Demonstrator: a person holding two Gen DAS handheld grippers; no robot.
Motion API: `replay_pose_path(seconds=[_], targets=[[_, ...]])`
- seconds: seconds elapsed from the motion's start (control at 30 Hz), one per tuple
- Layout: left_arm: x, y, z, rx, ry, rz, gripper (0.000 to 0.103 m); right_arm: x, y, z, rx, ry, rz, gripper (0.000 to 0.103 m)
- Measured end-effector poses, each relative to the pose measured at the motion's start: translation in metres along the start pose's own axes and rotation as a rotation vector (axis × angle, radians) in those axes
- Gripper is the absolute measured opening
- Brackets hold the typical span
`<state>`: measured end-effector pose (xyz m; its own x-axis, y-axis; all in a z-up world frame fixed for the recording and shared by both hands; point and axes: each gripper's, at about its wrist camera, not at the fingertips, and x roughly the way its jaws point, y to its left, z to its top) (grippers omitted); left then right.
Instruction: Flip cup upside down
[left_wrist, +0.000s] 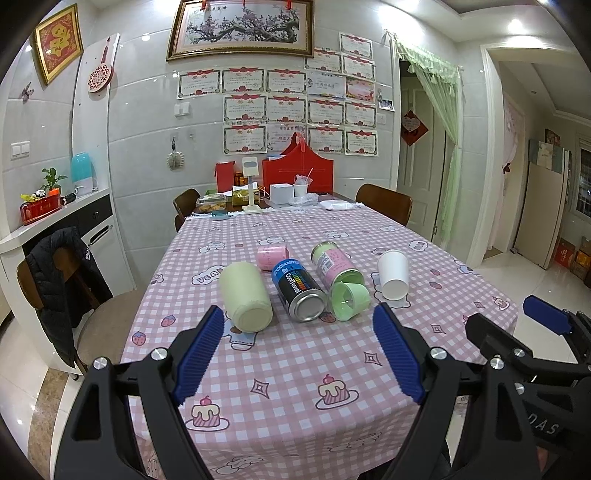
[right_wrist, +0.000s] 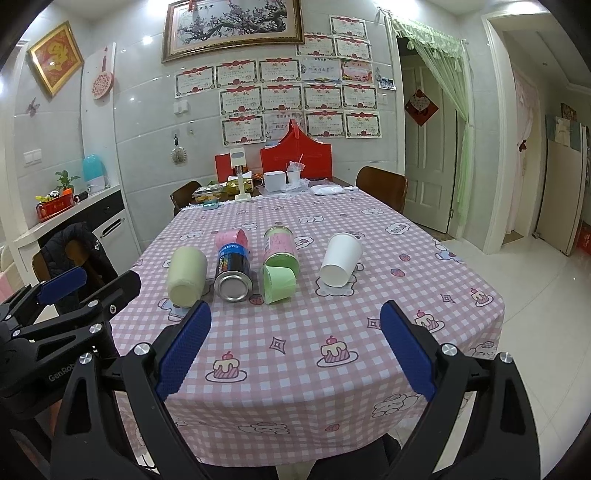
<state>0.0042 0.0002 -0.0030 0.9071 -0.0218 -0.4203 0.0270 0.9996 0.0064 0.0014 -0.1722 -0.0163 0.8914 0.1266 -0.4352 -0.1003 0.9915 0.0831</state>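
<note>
Nothing started yet, by the look of it: your white paper cup (right_wrist: 340, 260) lies tipped on its side on the pink checked tablecloth (right_wrist: 295, 354), base toward you, at the right end of the row and apart from the rest. So the whole job is ahead: reach, grip, turn it mouth-down, set it on the cloth.

Beside it, all lying down: a green-capped pink canister (right_wrist: 279, 258), a blue and black spray can (right_wrist: 233, 271), a pale cream cylinder (right_wrist: 186, 275) and a small pink can (right_wrist: 229, 238) behind.

Your right gripper (right_wrist: 295, 350) hangs low over the table's near edge, fingers spread wide, nothing between them, the cup just right of its centre line. Your left gripper (left_wrist: 299, 354) sits level alongside, equally wide and empty, pointed more at the cans. Both are well short of the cup.
</note>
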Motion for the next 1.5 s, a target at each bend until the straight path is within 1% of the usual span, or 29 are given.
replay_pose_path(seconds=[0.5,0.67,0.9,1.2,1.3,1.5], targets=[[-0.001,0.000,-0.002,0.000,0.002,0.000,0.082,0.000,-0.002,0.000,-0.007,0.011,0.003,0.090],[0.000,-0.001,-0.002,0.001,0.001,0.001,0.082,0.002,-0.003,0.000,-0.001,0.016,0.000,0.093],[0.003,0.001,-0.003,0.005,0.011,-0.002,0.082,0.008,-0.002,0.001,0.000,0.029,0.010,0.094],[0.025,0.009,0.003,0.024,0.056,-0.002,0.082,0.028,0.000,0.001,0.041,0.067,0.022,0.094],[0.035,0.011,0.005,0.028,0.070,0.009,0.082,0.037,0.001,0.000,0.056,0.077,0.028,0.094],[0.064,0.016,0.010,0.041,0.109,0.022,0.082,0.064,0.001,0.005,0.107,0.097,0.037,0.094]])
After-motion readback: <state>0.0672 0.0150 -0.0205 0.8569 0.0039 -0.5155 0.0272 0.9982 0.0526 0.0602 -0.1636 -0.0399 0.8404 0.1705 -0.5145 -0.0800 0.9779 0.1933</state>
